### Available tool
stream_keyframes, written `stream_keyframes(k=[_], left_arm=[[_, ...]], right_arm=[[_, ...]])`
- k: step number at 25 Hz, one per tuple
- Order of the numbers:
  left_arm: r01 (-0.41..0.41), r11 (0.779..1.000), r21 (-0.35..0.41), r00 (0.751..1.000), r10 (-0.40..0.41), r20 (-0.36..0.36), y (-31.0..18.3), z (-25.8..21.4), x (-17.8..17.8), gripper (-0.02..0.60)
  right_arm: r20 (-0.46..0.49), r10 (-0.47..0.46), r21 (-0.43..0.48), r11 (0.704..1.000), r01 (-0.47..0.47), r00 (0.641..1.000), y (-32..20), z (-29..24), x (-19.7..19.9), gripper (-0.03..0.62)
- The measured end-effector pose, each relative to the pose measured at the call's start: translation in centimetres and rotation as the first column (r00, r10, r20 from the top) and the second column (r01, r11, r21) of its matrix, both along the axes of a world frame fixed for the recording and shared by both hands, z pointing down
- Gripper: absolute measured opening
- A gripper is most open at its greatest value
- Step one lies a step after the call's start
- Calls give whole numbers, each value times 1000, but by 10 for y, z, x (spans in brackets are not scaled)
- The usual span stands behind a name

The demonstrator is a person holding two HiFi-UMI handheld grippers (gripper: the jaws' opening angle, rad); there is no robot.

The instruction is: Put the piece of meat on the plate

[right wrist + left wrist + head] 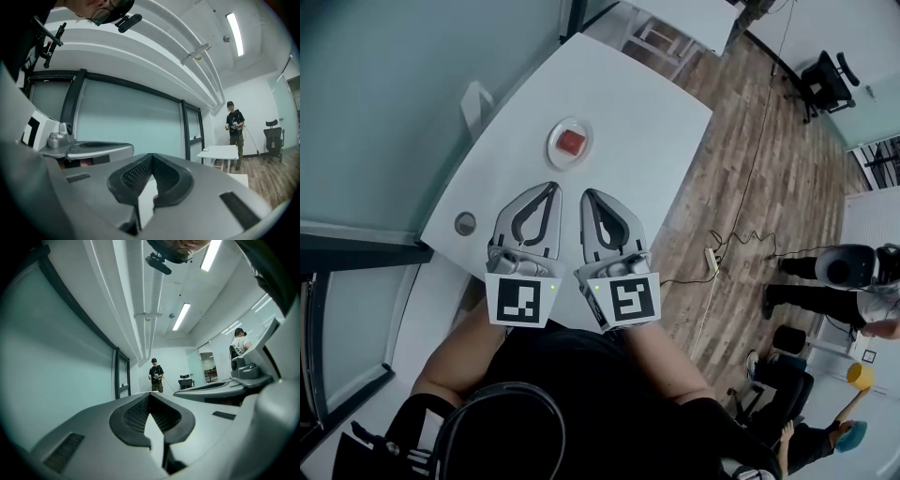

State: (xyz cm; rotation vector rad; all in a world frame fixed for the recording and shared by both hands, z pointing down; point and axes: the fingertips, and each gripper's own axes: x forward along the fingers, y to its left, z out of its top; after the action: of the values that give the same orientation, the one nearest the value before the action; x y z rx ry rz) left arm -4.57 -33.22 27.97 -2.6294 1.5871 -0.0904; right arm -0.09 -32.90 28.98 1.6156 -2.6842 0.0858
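Your left gripper (551, 187) and right gripper (587, 195) are hanging shut and empty, with meat (571, 142) lying on plate (554, 156) straight ahead, equally near both.

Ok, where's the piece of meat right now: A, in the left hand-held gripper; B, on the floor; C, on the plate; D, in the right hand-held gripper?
C: the head view shows the red piece of meat lying on the small round plate on the white table.

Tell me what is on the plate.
One reddish piece of meat lies on the plate, about at its middle. Nothing else shows on it. The plate's surface under the meat is covered.
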Motion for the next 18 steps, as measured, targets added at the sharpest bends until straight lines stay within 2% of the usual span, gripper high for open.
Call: stream_keyframes(k=[5,9,14,18], left_arm=[[22,1000,12,999,-22,-31,7,-4,3,2],[76,997,13,996,-75,-49,15,-9,3,3],[92,996,15,996,-92,-23,22,-9,15,2],[93,996,3,995,-93,-38,28,-8,27,2]], right_arm=[[-6,-17,26,1000,17,1000,7,-5,1,3],[-10,-52,21,998,52,999,13,-9,5,3],[-1,-75,20,997,75,997,19,-10,13,3],[-5,-81,16,997,81,997,23,-7,23,3]])
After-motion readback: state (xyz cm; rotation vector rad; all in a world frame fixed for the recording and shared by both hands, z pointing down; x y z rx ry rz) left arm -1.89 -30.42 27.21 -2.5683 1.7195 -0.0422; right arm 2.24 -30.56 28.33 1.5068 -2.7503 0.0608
